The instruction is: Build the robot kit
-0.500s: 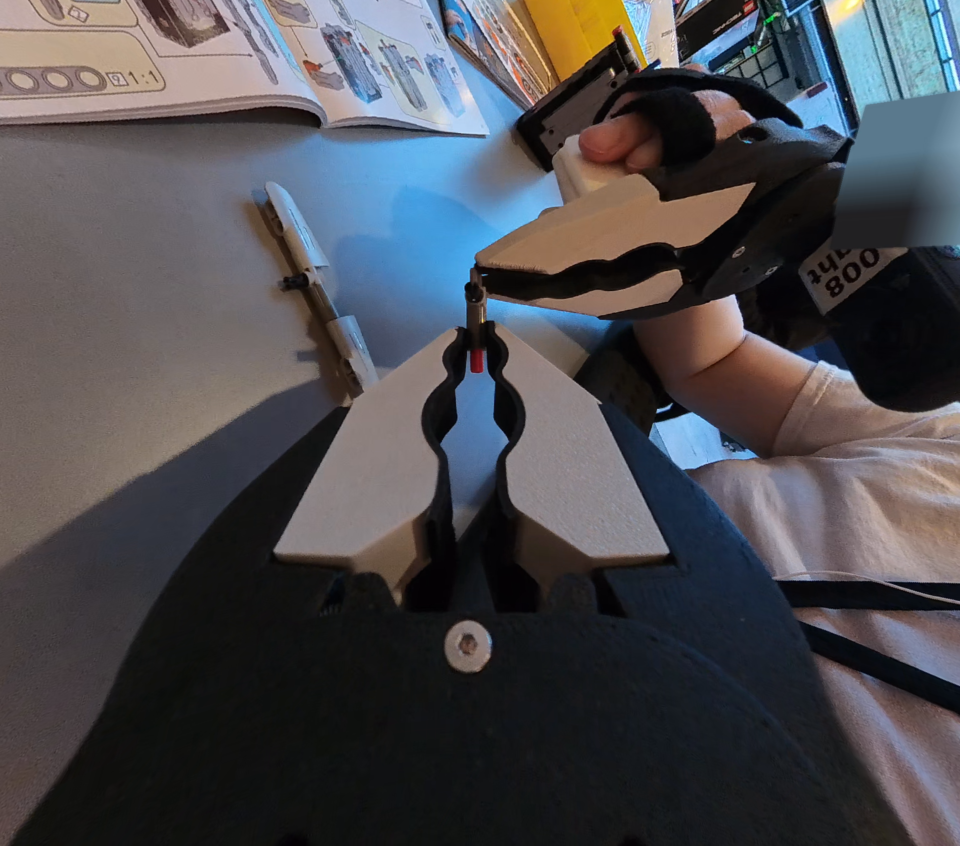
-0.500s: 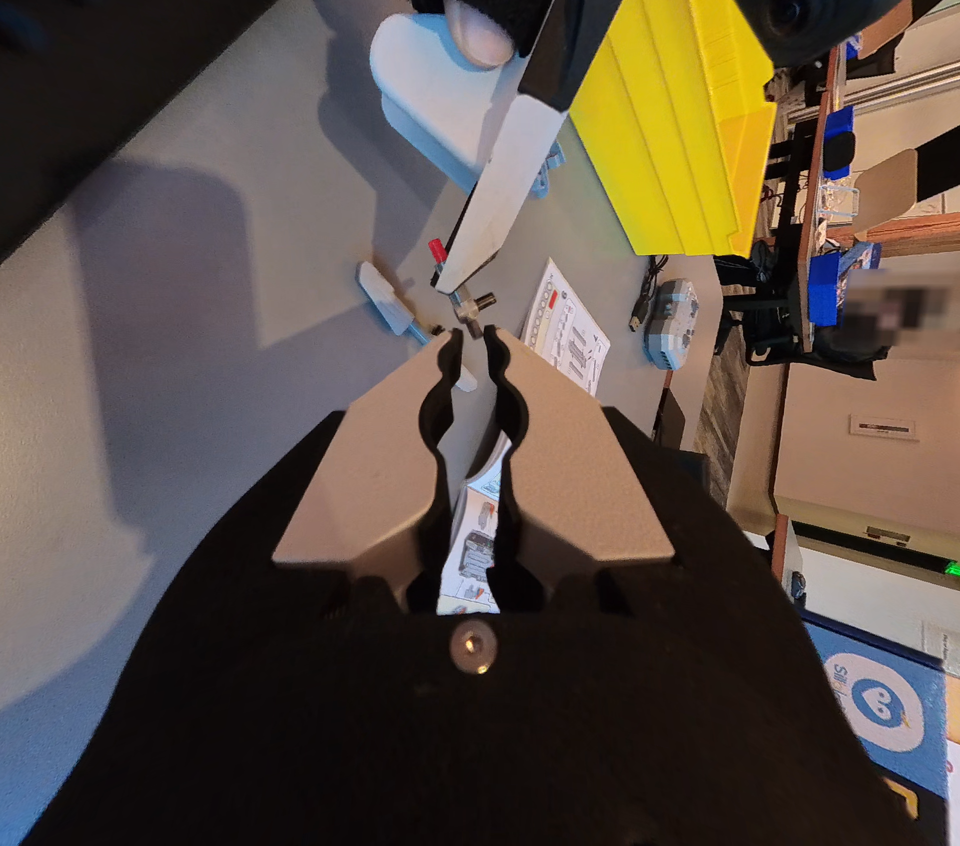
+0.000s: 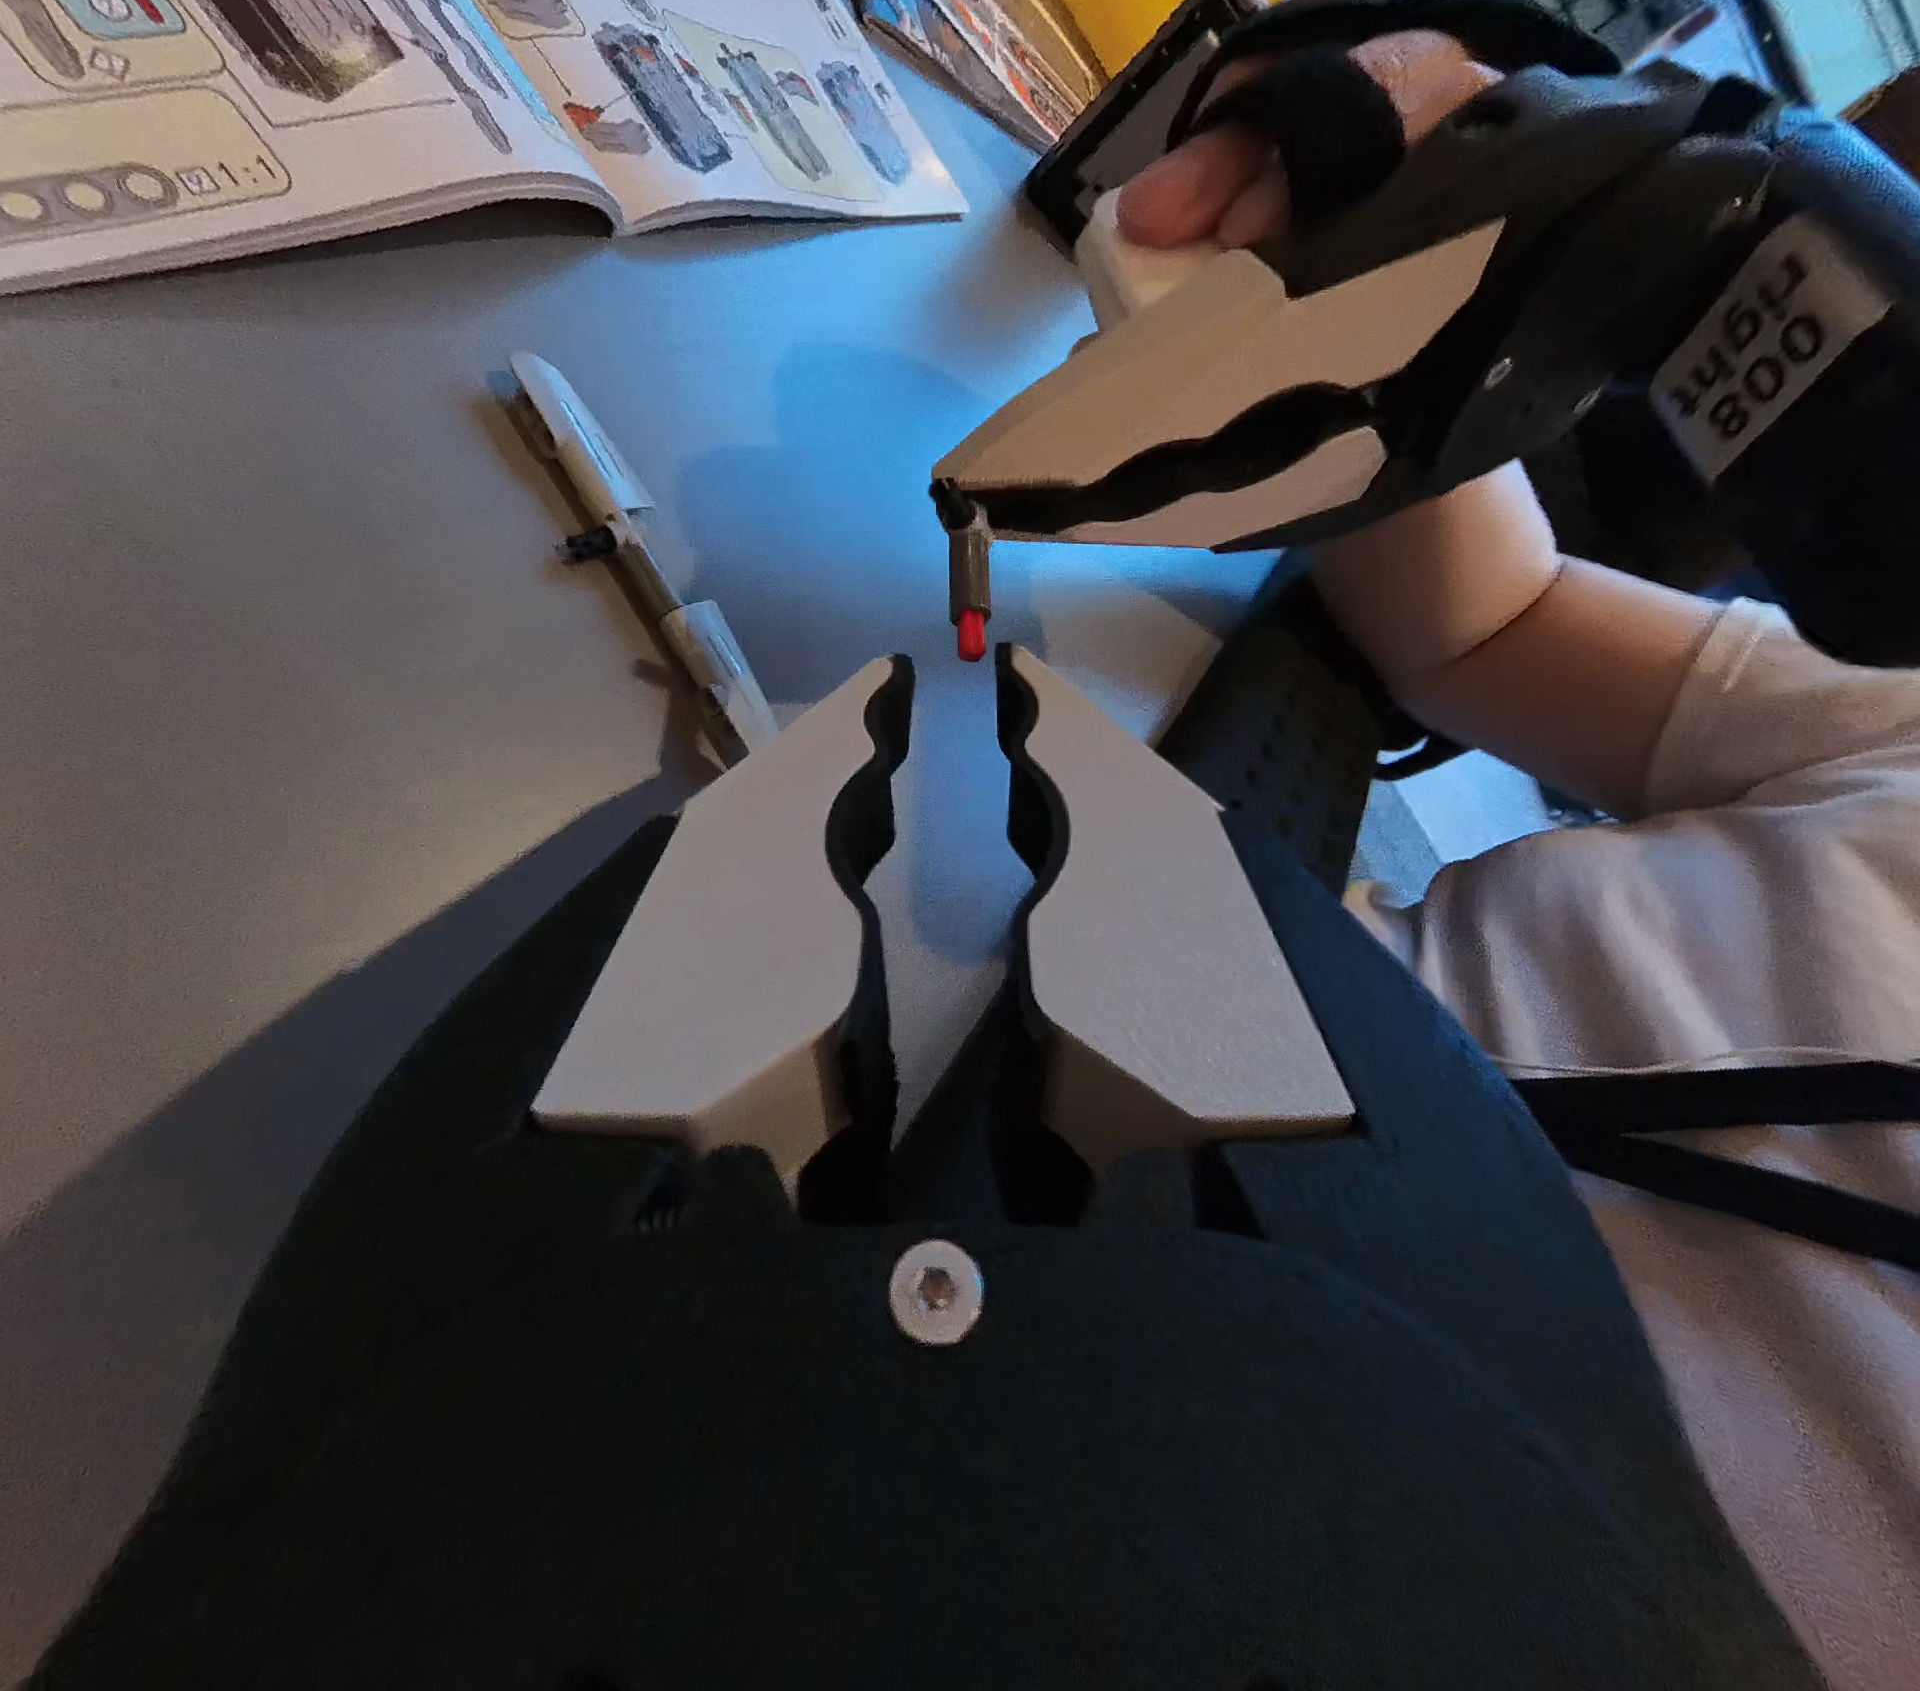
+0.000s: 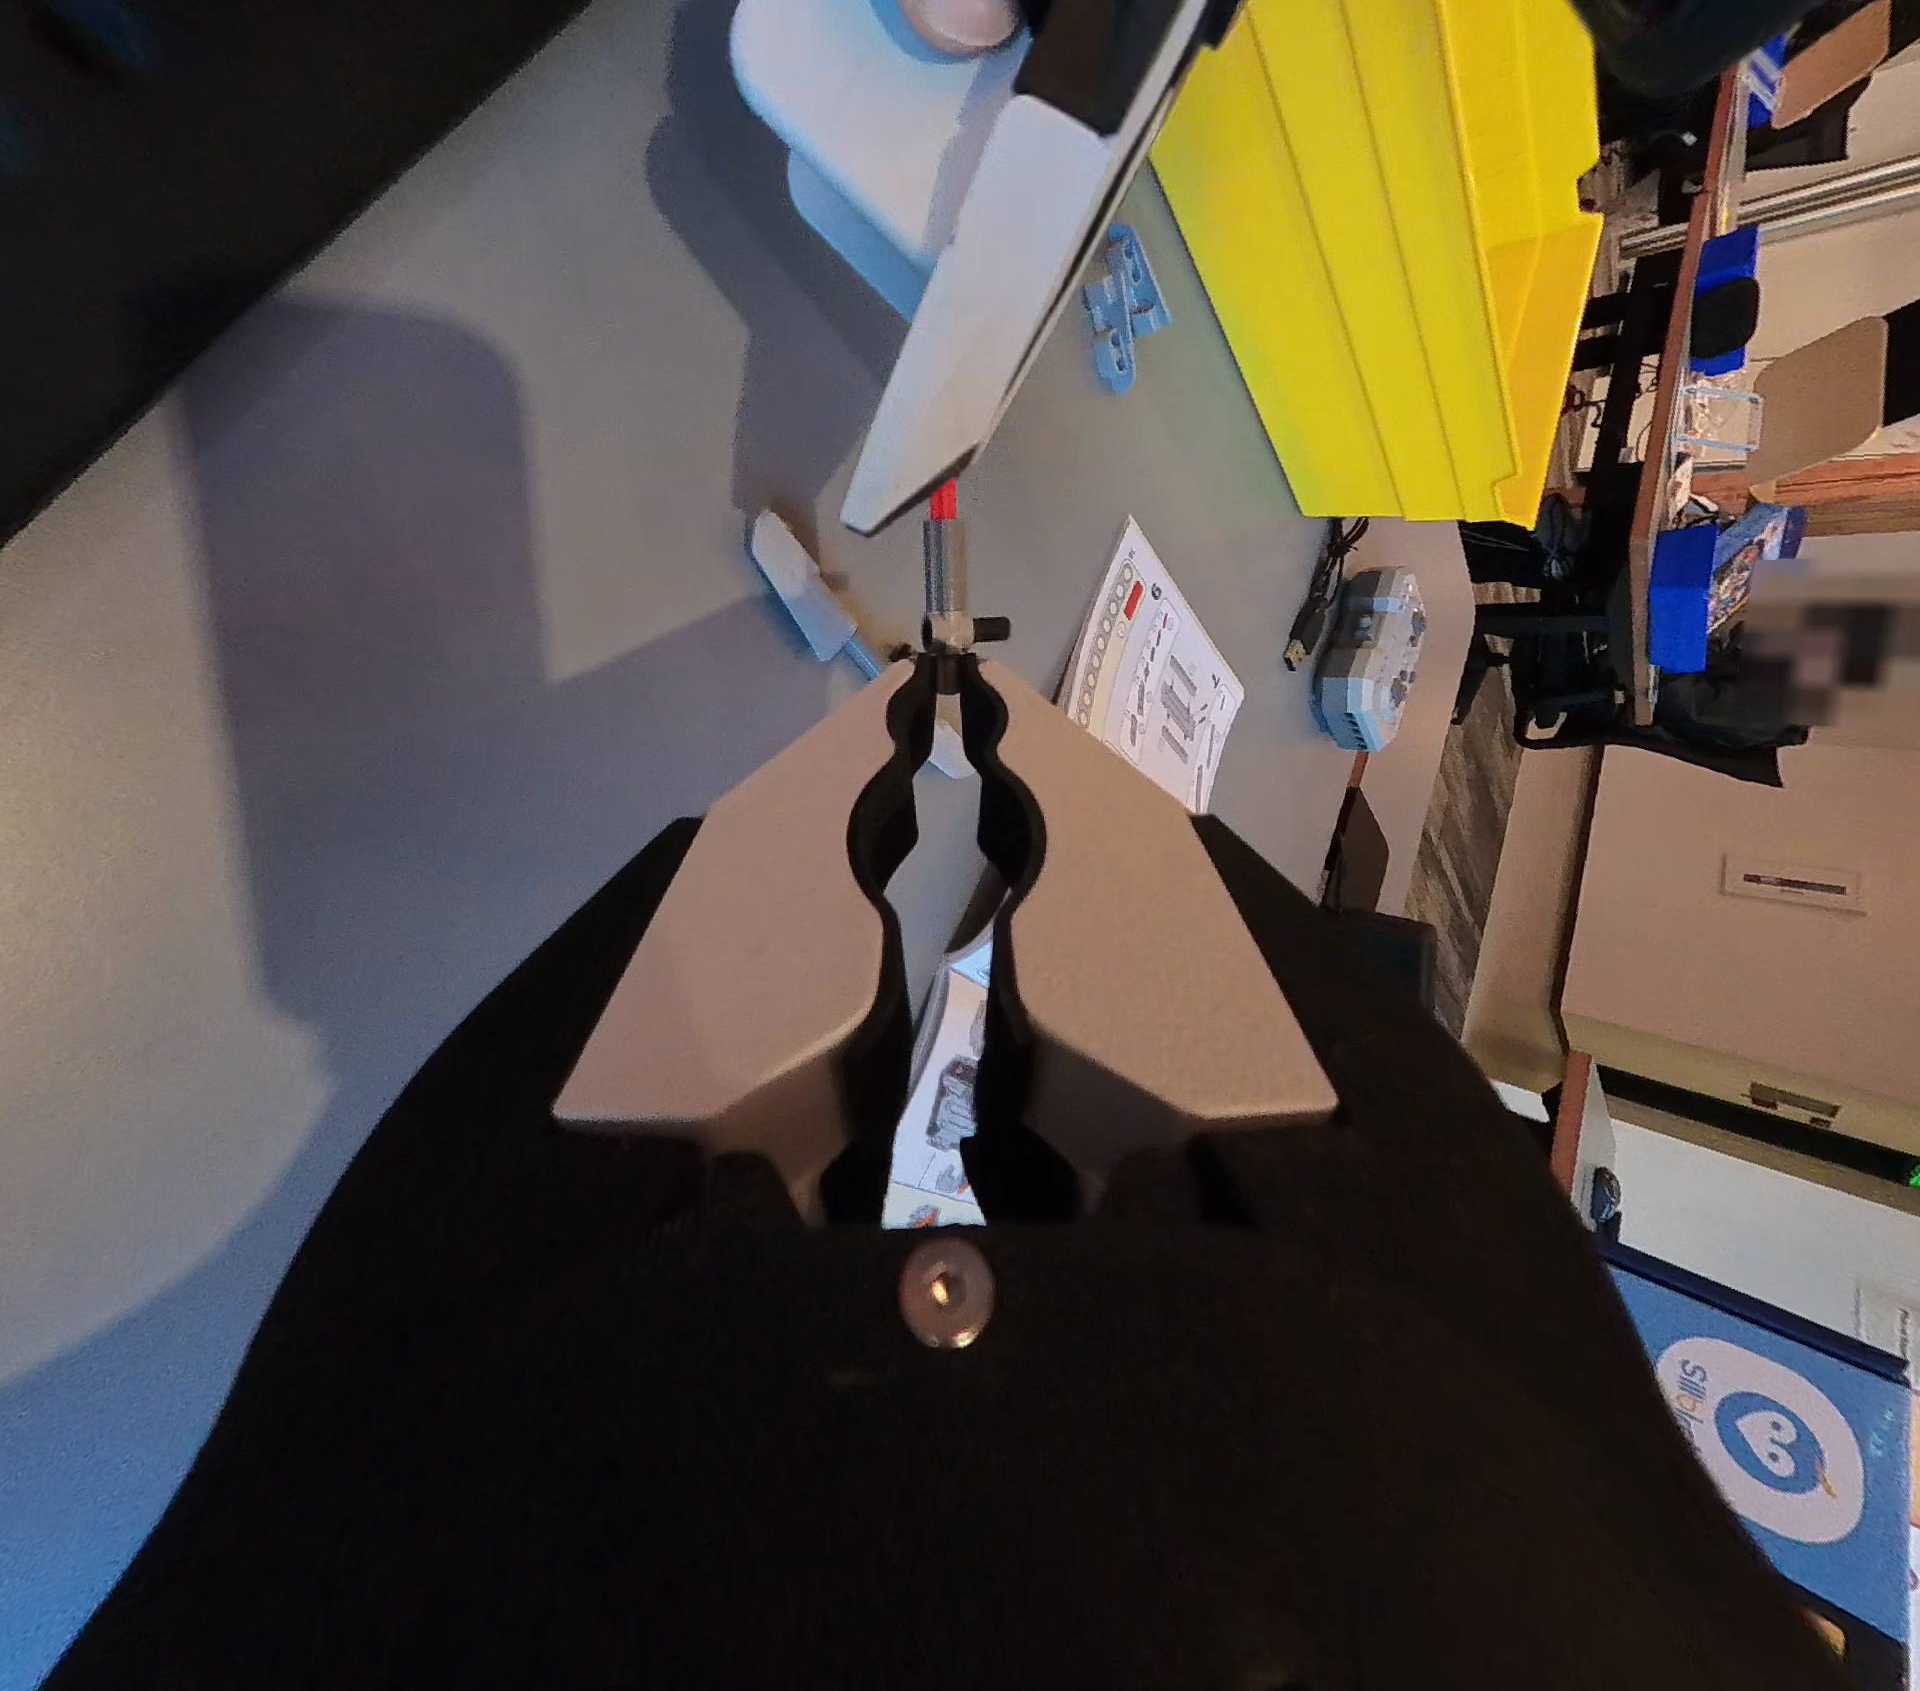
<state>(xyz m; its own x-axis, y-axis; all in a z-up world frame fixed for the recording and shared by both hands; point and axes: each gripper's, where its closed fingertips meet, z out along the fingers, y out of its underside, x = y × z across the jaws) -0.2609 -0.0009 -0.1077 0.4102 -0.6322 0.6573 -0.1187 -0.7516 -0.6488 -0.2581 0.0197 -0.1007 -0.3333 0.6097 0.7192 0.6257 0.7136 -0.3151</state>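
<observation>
A small pin assembly, a grey sleeve with a red axle end (image 3: 970, 592), hangs from my right gripper (image 3: 951, 498), which is shut on its black top end. In the right wrist view the right gripper (image 4: 940, 673) pinches the piece (image 4: 943, 581) just below its grey cross connector. My left gripper (image 3: 951, 665) is open and empty. The red tip sits just above the gap between its fingertips and looks apart from them. A left gripper finger (image 4: 966, 332) comes down from above, and its tip hides part of the red axle.
A long white and grey brick assembly (image 3: 623, 519) lies on the grey table (image 3: 260, 550) left of the grippers. An open instruction booklet (image 3: 416, 31) is behind it. A yellow bin (image 4: 1371, 187), a small blue part (image 4: 1122, 311), a leaflet (image 4: 1153, 675) and a grey hub (image 4: 1371, 654) lie farther off. Left and right tips are no more than a few centimetres apart.
The left gripper was shut on the red end and has opened and drawn back. The right gripper has closed on the piece's other end and now holds it alone.
</observation>
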